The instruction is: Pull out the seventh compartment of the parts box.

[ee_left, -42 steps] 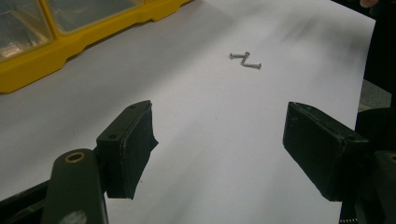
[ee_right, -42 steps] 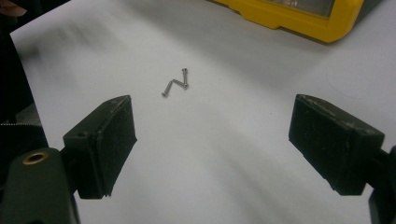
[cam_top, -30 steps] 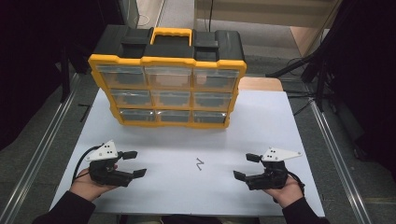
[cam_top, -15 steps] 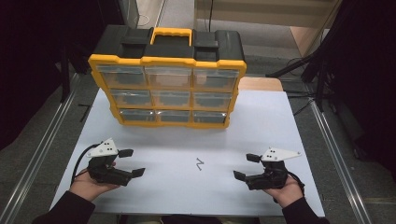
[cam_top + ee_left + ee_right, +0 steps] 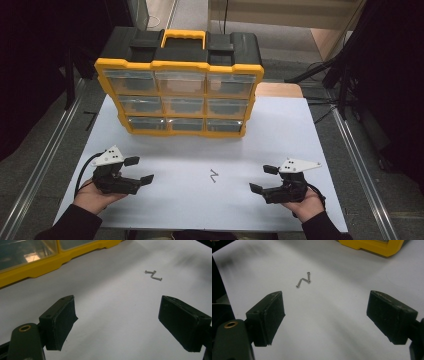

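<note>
Screws (image 5: 214, 175) lay in a small zigzag on the white worktop (image 5: 280, 130), between our grippers. We held the left gripper (image 5: 140, 170), whose jaws had just been opening, spread and empty; the right gripper (image 5: 263, 178) was spread too. Beyond stood a yellow organizer case (image 5: 180, 65).

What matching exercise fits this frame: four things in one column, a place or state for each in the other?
Things:
1. organizer
2. screws
3. left gripper
4. handle

Places or states:
A. loose on the white sheet between the grippers
B. jaws open, nothing between them
C. at the far edge of the table, clear drawers facing the person
D. yellow, on top of the organizer

Pairs: 1-C, 2-A, 3-B, 4-D
</note>
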`<state>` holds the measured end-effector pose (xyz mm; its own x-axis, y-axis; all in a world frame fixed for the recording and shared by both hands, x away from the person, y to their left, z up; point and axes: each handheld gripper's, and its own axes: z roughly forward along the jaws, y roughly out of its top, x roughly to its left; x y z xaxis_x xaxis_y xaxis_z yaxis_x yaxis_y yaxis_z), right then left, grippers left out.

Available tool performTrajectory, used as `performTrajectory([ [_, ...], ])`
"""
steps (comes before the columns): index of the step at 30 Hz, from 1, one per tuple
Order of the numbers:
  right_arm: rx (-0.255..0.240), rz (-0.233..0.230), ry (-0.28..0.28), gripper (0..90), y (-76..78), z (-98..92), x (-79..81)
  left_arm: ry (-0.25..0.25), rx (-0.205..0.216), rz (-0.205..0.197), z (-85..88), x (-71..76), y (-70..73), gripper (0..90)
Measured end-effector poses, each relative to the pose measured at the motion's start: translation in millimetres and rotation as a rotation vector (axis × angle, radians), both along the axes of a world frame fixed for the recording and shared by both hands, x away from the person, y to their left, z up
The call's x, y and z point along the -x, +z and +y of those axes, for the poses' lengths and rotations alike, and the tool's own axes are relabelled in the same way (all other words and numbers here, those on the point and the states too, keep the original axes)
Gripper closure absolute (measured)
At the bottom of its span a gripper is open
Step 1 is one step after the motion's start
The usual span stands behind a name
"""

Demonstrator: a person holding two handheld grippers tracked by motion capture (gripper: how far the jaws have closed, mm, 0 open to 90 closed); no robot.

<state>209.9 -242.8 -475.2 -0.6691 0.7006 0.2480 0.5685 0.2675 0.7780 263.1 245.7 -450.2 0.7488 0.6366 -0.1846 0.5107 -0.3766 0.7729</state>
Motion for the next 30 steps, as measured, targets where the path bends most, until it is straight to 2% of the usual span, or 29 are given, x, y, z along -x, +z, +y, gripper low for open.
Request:
performTrajectory([
  [8, -0.007, 0.006, -0.004, 15.6, 0.0, 0.3, -0.2, 0.045, 0.013, -0.007, 3.8, -4.3, -1.4, 14.4],
  [11, -0.009, 0.007, -0.002, 15.6, -0.1, 0.7, -0.4, 0.068, 0.009, 0.011, 4.3, -6.3, -1.2, 14.4],
  [16, -0.006, 0.012, 0.001, 15.6, -0.3, 1.4, -0.3, 0.047, -0.005, 0.025, 3.7, -8.4, -2.3, 14.4],
  [23, -0.004, 0.014, 0.001, 15.6, -0.9, 1.9, -0.7, 0.055, -0.021, 0.007, 1.5, -12.2, -2.2, 14.4],
  [30, -0.019, 0.015, 0.009, 15.6, -0.6, 3.8, -0.9, 0.043, -0.035, 0.014, 0.5, -20.7, -4.3, 14.5],
])
